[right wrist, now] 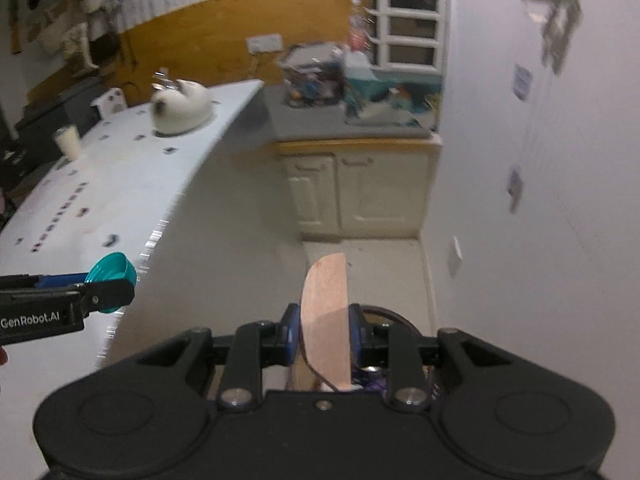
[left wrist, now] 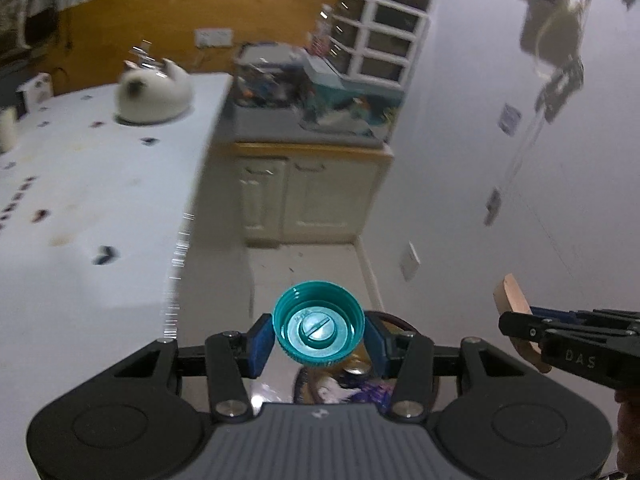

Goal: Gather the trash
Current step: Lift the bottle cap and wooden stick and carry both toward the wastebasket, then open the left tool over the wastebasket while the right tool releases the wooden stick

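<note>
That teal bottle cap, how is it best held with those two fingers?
By its ridged outer wall, one pad on each side, across the width, as the left gripper holds the cap now. The cap is round and hollow, so opposite sides give the blue pads parallel faces to squeeze; the thin rim would slip.

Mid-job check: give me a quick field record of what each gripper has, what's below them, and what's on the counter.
left gripper: shut on teal bottle cap, open side facing the camera
right gripper: shut on flat wooden stick, pointing forward
below grippers: round bin partly hidden, a can top and wrappers showing inside
white counter: small dark scraps scattered; a white cat lying at the far end
cup: pale, upright on the counter's left side
image quality: background blurred
</note>
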The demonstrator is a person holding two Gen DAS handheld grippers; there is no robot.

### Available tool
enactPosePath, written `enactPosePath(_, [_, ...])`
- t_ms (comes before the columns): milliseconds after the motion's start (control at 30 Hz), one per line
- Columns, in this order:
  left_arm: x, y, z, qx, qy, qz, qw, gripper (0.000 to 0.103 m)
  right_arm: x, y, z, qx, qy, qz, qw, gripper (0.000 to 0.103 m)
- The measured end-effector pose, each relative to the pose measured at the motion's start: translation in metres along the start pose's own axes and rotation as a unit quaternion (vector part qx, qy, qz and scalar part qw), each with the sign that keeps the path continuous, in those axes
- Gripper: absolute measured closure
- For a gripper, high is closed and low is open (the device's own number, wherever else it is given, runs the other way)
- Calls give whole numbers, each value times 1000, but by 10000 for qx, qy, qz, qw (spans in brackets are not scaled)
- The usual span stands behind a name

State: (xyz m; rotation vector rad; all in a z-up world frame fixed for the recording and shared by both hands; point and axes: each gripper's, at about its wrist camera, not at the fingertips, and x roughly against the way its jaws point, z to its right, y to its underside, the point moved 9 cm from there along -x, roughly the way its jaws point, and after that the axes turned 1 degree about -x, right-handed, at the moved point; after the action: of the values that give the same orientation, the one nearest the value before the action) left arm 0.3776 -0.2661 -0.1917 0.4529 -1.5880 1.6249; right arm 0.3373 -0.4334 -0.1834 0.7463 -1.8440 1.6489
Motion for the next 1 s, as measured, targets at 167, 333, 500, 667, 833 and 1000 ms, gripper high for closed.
enactPosePath(167, [-54,4,25,-177,168,-429,9988,53,-30,15,49,-343,285,-284,9986,77])
enactPosePath(333, [-112,15,39,-249,334,-972,9944,53,-64,34,88,-733,529,-593,9941,77])
enactPosePath(500, [-168,42,48,-178,536,-1630,9850,53,-100,57,118,-1215,637,-920,9863,77])
enactPosePath(667, [-212,74,56,-30,824,-2211,9718,53,-136,80,135,-1583,699,-1229,9772,77])
enactPosePath(833, [-252,108,62,312,997,-2778,9549,53,-170,100,143,-1935,611,-1485,9679,77])
enactPosePath(1000, [-275,135,66,312,994,-3141,9437,50,-202,113,141,-2003,439,-1727,9634,77])
